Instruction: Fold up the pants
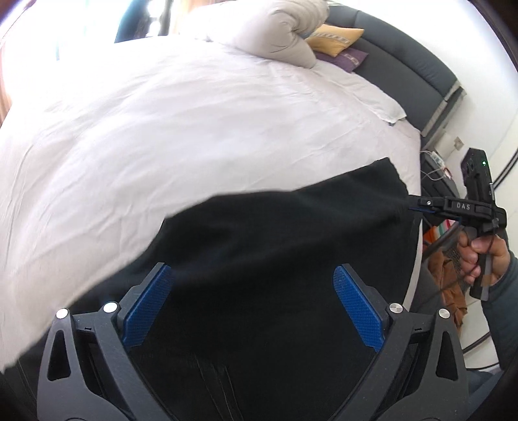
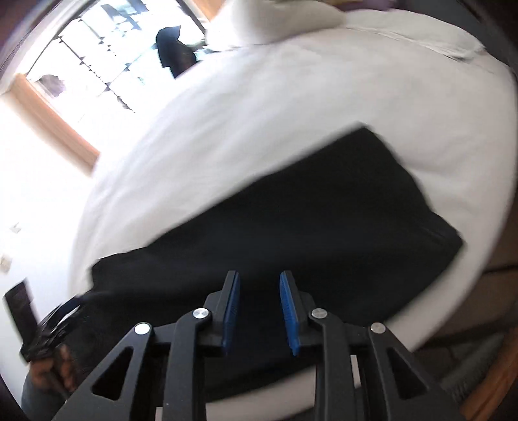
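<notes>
The black pants [image 1: 275,233] lie on the white bed sheet [image 1: 194,129] near its front edge. They also fill the middle of the right wrist view [image 2: 307,213], with a squared corner at the far right. My left gripper [image 1: 252,275] is wide open above the pants, with nothing between its blue pads [image 1: 147,307]. My right gripper [image 2: 260,281] is partly open just above the pants, and its blue pads [image 2: 231,311] hold nothing. In the left wrist view the right gripper [image 1: 417,204] sits at the pants' right edge. The left gripper shows blurred at the lower left of the right wrist view [image 2: 51,327].
A rolled white duvet [image 1: 275,29], a yellow cushion [image 1: 336,39] and a purple cushion [image 1: 346,60] lie at the head of the bed by the dark headboard [image 1: 404,68]. A nightstand with cables [image 1: 437,168] stands to the right. A bright window [image 2: 106,58] is beyond the bed.
</notes>
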Demonstrator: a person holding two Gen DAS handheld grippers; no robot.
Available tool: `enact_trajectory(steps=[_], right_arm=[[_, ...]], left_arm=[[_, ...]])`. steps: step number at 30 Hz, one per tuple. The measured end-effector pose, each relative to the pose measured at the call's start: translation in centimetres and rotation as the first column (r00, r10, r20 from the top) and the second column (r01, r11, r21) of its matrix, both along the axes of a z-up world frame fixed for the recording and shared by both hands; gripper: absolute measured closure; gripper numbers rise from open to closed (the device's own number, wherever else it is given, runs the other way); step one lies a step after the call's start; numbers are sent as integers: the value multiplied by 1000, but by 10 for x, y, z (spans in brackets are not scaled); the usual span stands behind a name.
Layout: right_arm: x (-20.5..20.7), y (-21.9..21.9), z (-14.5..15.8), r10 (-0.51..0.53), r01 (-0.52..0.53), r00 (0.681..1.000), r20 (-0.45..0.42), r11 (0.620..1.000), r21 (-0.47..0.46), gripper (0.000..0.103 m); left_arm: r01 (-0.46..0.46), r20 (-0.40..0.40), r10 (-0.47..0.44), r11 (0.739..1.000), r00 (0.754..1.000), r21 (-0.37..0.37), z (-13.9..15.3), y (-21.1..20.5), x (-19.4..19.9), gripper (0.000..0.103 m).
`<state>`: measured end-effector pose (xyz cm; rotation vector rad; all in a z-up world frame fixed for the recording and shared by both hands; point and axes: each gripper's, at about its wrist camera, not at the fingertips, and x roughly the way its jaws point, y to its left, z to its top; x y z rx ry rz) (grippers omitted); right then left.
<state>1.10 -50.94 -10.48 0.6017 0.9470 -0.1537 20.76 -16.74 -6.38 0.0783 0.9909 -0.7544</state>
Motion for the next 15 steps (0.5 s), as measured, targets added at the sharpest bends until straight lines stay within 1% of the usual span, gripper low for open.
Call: enact_trajectory(steps=[1,2,3,4,5,6,7,8,9,10,11,12,13,14,15], right_arm=[[10,13,3,63,-63,998,19,998,4,69],[19,27,2,123,-123,992,25,992,7,64],[26,39,-3,163,-163,986,15,987,7,62],[33,48,-11,190,-190,982,-14,982,11,62],[37,54,-23,207,-206,977,-51,978,29,62],[39,56,-36,212,-207,973,-95,977,55,62],[37,57,-48,200,-191,971,-132,979,74,61],[31,56,-53,189,-180,974,-125,980,85,61],[24,55,-52,188,-180,977,-102,980,83,62],[17,54,-52,192,-184,976,-101,980,79,62],[14,51,-52,193,-186,976,-104,980,75,62],[7,50,-53,194,-187,975,-104,980,71,62],[2,47,-53,191,-185,976,-107,980,70,62],[-3,46,-52,186,-179,976,-110,981,71,62],[-7,44,-50,178,-171,977,-115,983,69,62]], left_arm=[[31,-10,-31,1000,999,3,0,-6,6,13],[67,-38,-66,998,997,14,-5,-18,13,17],[99,-75,-97,995,992,23,-11,-26,22,26],[118,-110,-114,992,987,33,-19,-30,31,30],[128,-148,-120,991,982,48,-28,-36,40,34],[121,-180,-107,990,978,69,-40,-39,53,41],[115,-201,-98,991,975,73,-47,-40,62,47],[104,-222,-87,992,971,67,-52,-41,73,50],[81,-231,-66,995,971,58,-56,-42,84,58],[62,-226,-46,996,973,63,-56,-43,93,69],[34,-204,-16,996,979,86,-55,-44,101,69],[-25,-144,47,988,988,150,-54,-45,110,69],[-69,-107,90,980,990,189,-52,-44,117,69],[-103,-90,123,975,988,198,-50,-41,122,69],[-150,-69,164,973,984,177,-41,-34,123,69]])
